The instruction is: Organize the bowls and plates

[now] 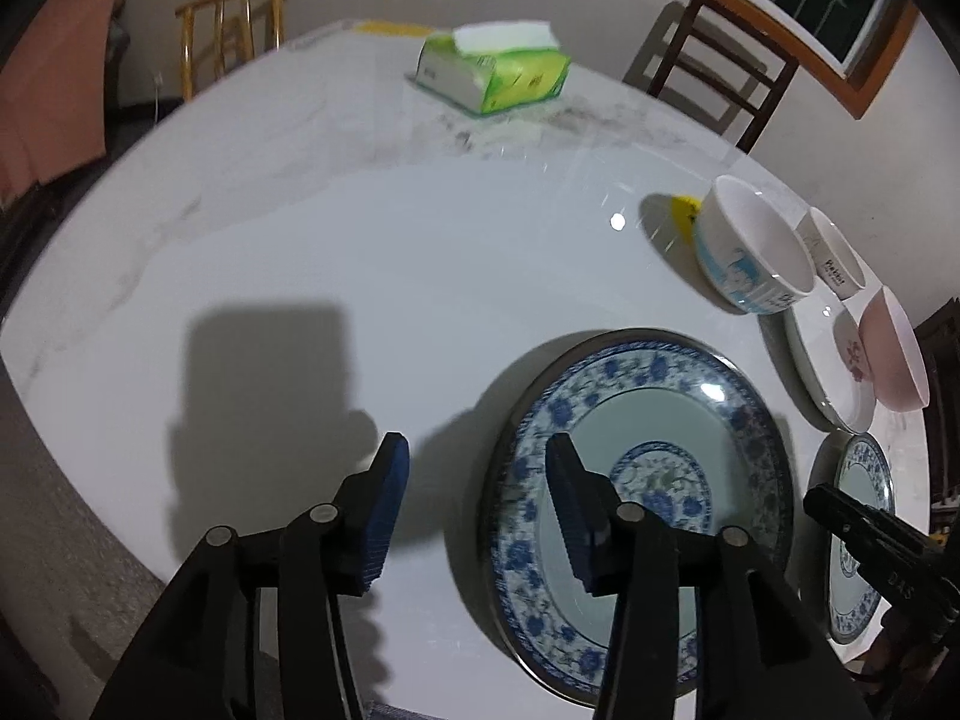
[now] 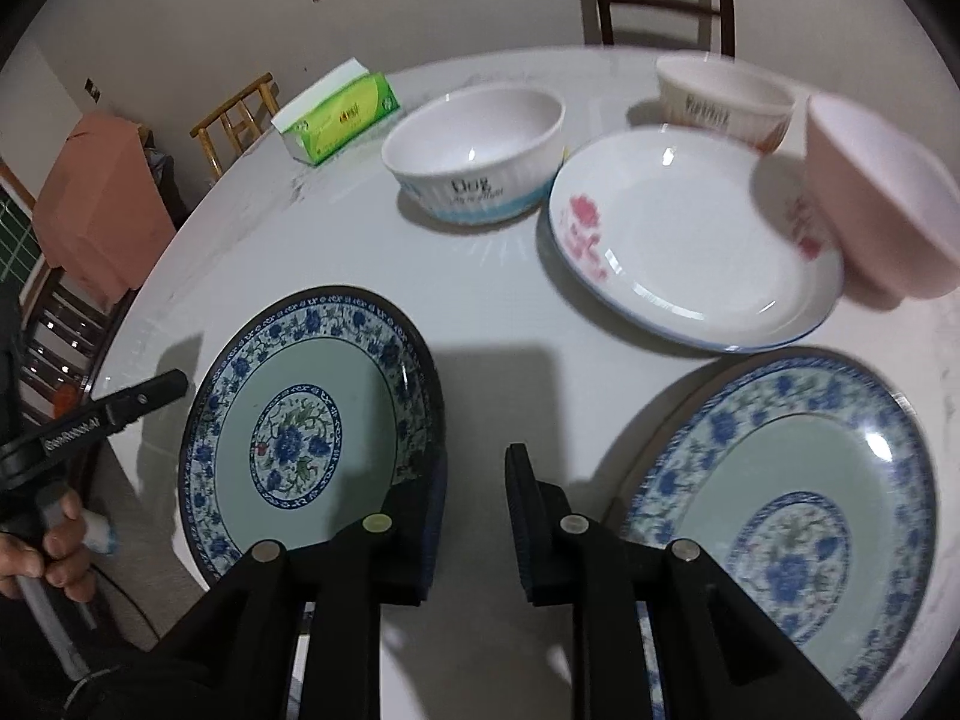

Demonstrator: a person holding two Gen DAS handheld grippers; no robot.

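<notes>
Right wrist, two blue-floral plates (image 2: 312,420), glossy

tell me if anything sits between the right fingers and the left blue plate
Nothing visible does. The right gripper is open, its left finger already over the rim of the left blue plate, with only bare table in the gap ahead. The other blue plate lies off to the right.

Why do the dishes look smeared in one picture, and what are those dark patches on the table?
Right wrist view: motion blur smears the pink bowl and far bowl; lens bends the table edge. Left wrist view: sharper; the left gripper casts a blocky shadow, with a lamp glint on the table.
</notes>
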